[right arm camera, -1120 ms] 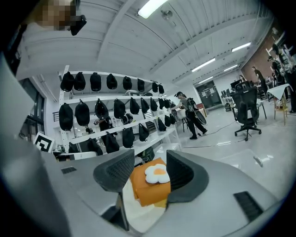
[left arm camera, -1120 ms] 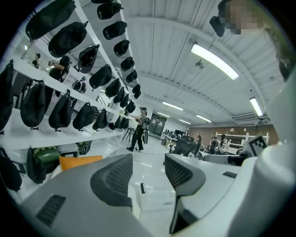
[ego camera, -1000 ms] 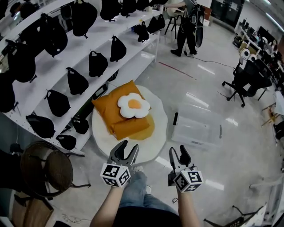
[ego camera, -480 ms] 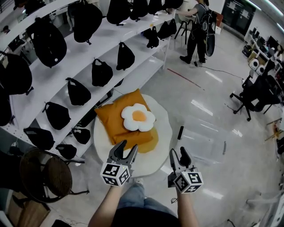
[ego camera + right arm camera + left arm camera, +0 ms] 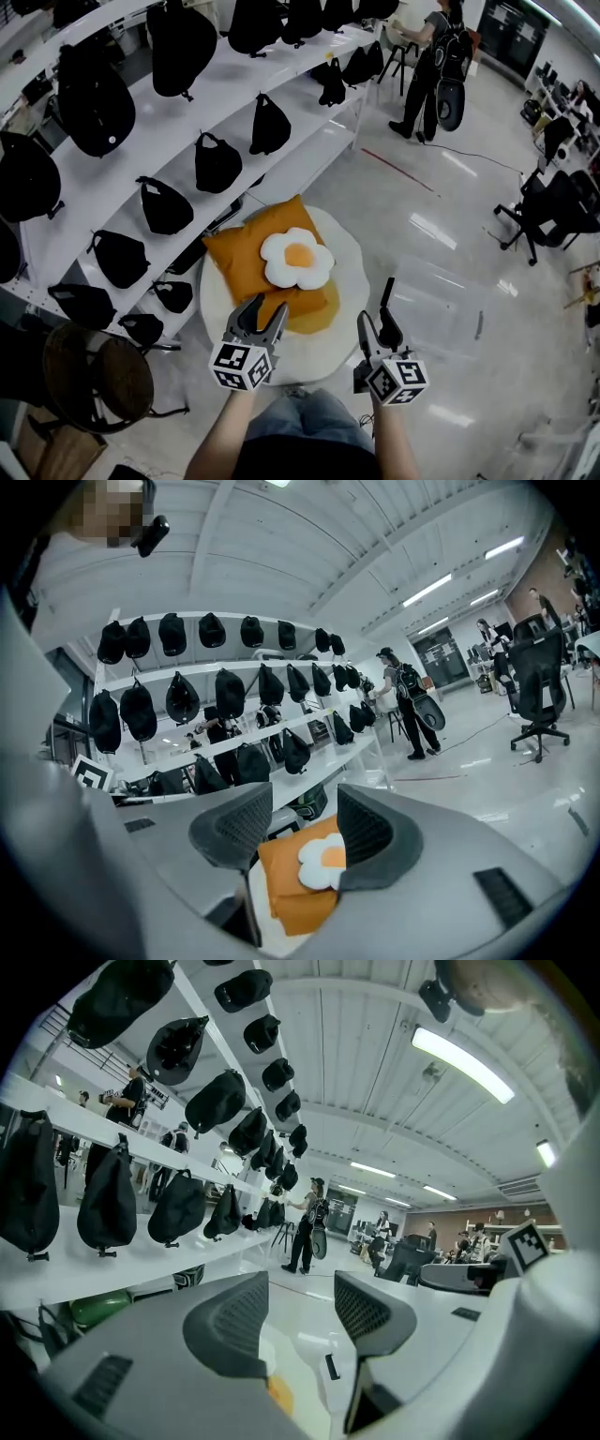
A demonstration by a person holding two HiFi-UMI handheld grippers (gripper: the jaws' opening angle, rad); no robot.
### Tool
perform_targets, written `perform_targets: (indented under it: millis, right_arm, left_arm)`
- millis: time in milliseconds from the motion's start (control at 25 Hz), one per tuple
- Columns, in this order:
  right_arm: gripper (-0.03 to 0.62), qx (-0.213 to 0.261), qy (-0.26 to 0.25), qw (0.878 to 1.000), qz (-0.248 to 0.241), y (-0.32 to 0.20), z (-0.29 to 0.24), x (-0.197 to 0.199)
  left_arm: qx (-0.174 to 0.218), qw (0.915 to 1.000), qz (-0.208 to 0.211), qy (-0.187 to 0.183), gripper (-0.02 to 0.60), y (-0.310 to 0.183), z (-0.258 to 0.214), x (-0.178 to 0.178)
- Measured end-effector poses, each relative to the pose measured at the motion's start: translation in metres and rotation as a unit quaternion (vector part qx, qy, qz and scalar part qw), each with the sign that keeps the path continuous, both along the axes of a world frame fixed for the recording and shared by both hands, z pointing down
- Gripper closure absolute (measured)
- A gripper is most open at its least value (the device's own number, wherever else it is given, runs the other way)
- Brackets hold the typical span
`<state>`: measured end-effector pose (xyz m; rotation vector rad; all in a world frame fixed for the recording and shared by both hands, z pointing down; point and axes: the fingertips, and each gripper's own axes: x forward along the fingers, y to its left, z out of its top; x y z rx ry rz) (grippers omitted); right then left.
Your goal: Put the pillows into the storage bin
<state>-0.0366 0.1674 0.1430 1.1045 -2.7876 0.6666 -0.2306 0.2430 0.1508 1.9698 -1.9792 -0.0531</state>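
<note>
- Two tongs are held low ahead of the body, one in each hand: the left tongs (image 5: 265, 310) and the right tongs (image 5: 377, 324).
- Left tongs: the jaws are spread and nothing is held between them. Only floor and a sliver of the pile are seen past the gap.
- Right tongs: the jaws are likewise spread and empty. The pillows are framed in the gap but lie beyond the pads.
- Three pillows are stacked just ahead of the tongs on a round white mat (image 5: 345, 258): a big orange pillow (image 5: 242, 251), a second orange pillow (image 5: 309, 302) at its near edge, and a flower pillow (image 5: 296, 259) on top.
- Storage bin (image 5: 441, 305): clear, set on the floor right of the mat, near the right tongs. No pillow is seen in it.
- White shelves (image 5: 309, 141) hung with black bags (image 5: 216, 161) are ranged to the left.
- Change noted: over the last second the pile has been brought closer to the tong tips, while the spread of the jaws has been kept the same.
- Meaning for the task: the approach is judged nearly done. No grip has been made, so every pillow is left to be moved.
</note>
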Motion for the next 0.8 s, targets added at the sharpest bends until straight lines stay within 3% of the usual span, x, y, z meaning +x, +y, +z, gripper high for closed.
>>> perform_targets:
  millis: [400, 800]
  right_arm:
    - [0.396, -0.024, 0.001, 0.999, -0.027, -0.047, 0.008, -0.025]
    - [0.396, -0.087, 0.004, 0.996, -0.032, -0.115, 0.078, -0.076]
  left_arm:
    - [-0.029, 0.9991, -0.031, 0.008, 0.368, -0.031, 0.014, -0.02]
    - [-0.087, 0.9952, -0.042, 0.009, 0.366, -0.098, 0.084, -0.069]
